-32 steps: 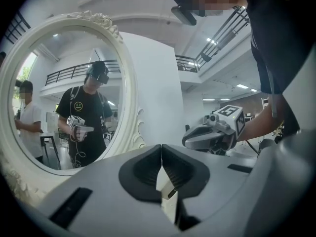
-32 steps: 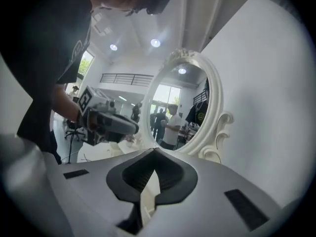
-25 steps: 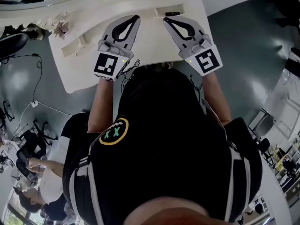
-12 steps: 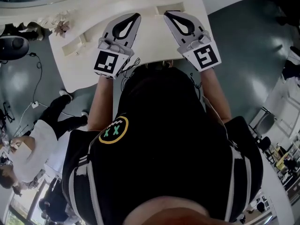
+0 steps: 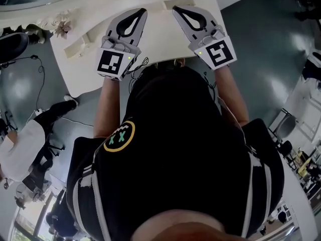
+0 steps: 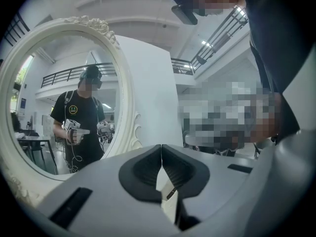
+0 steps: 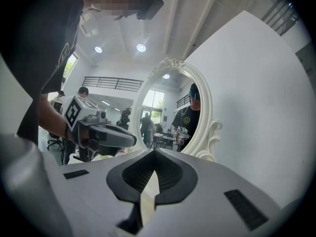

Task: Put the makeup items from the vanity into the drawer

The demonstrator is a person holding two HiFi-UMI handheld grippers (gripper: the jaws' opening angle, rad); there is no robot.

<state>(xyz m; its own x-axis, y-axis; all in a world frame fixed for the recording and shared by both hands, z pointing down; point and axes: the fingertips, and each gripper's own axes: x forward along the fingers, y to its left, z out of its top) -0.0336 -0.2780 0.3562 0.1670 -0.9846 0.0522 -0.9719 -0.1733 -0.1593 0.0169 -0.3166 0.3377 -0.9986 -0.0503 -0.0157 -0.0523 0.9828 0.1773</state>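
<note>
The white vanity (image 5: 160, 41) lies across the top of the head view. My left gripper (image 5: 143, 11) and right gripper (image 5: 175, 8) are held side by side and level above it, both shut with nothing between the jaws. The left gripper view shows its jaws (image 6: 161, 148) meeting in front of an oval mirror (image 6: 64, 93) with an ornate white frame. From the right gripper view, its shut jaws (image 7: 154, 155) face the same mirror (image 7: 173, 107), with the left gripper (image 7: 101, 132) at the left. I can make out no makeup item and no drawer.
A low cream rack (image 5: 81, 46) and a small flower bunch (image 5: 61, 27) sit at the vanity's left end, a shallow box (image 5: 179, 3) near its back edge. My own body hides the vanity's front. A person (image 5: 27, 147) stands on the grey floor at the left.
Both grippers keep their place and stay shut. The person on the floor at the left has walked across that side of the view.
</note>
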